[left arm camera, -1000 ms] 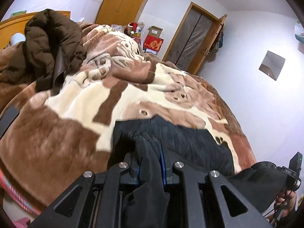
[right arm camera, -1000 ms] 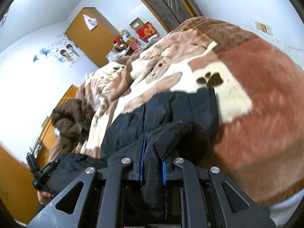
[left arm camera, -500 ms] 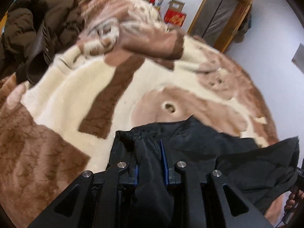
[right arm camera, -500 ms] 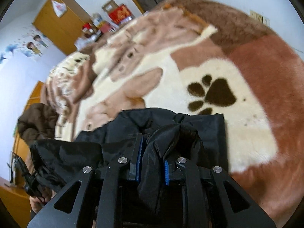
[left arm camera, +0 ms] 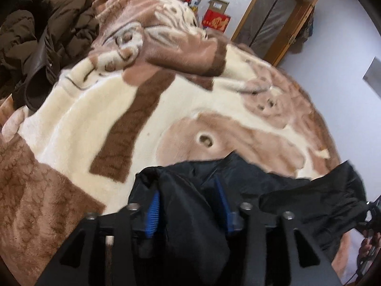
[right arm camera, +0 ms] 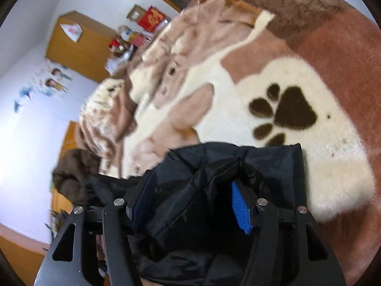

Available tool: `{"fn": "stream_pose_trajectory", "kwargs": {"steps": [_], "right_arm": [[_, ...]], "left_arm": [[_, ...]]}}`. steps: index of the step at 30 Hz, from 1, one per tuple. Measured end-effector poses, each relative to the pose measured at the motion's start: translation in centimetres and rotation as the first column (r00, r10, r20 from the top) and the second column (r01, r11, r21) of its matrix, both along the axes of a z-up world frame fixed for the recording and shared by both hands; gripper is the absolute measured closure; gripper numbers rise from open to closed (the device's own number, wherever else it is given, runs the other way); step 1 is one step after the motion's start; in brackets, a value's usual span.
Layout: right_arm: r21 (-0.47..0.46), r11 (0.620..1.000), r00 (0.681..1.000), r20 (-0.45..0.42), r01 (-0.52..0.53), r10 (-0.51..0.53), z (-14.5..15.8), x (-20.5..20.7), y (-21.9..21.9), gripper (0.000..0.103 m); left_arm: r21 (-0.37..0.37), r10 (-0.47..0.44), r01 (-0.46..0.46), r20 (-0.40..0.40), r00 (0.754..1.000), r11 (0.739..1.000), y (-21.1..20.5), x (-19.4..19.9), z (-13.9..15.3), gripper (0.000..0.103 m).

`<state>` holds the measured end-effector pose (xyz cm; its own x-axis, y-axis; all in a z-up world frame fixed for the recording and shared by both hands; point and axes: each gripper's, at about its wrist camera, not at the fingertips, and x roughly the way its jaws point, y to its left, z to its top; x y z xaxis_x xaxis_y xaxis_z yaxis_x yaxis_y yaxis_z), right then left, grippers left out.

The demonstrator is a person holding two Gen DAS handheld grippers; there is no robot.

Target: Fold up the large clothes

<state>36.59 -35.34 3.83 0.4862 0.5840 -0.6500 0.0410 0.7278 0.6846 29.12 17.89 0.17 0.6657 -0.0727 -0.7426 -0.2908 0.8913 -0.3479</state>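
A black garment [left arm camera: 273, 183] lies folded over on the brown and cream plush blanket [left arm camera: 78, 124] that covers the bed. My left gripper [left arm camera: 188, 202] is open, its blue pads spread, with a bunch of the black fabric lying loose between them. My right gripper [right arm camera: 193, 200] is open too, wide apart, and the garment's [right arm camera: 269, 159] bunched edge sits loose between its pads. The garment's far end reaches toward the right gripper [left arm camera: 371, 212] at the right edge of the left wrist view.
A dark brown puffer jacket [left arm camera: 45, 35] is heaped at the bed's far left, also in the right wrist view [right arm camera: 71, 174]. A wooden wardrobe [right arm camera: 78, 45], a red box [left arm camera: 215, 21] and a door [left arm camera: 269, 16] stand beyond the bed. A paw print [right arm camera: 285, 114] marks the blanket.
Both grippers carried the garment's edge forward over itself and lowered it onto the bed. Both sets of jaws then opened, releasing the black fabric.
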Motion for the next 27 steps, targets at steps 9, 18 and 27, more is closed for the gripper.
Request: {"fn": "stream_pose_trajectory", "kwargs": {"steps": [9,18,27], "right_arm": [[0.113,0.993,0.999,0.002,0.040,-0.040,0.4,-0.4,-0.4,0.038],[0.163,0.981,0.987,0.100,0.108,-0.126,0.6,-1.4,-2.0,0.036],[-0.160,0.986,0.971,0.226,-0.043,0.079,0.5,-4.8,3.0,0.036]], "left_arm": [[0.044,0.037,-0.046,0.180,0.983,0.998,0.1,-2.5,5.4,0.022],[0.104,-0.144,0.134,0.092,0.985,0.985,-5.6,-3.1,1.4,0.022],[0.110,-0.261,0.252,0.081,0.962,0.961,-10.4,-4.1,-0.9,0.022]]}}
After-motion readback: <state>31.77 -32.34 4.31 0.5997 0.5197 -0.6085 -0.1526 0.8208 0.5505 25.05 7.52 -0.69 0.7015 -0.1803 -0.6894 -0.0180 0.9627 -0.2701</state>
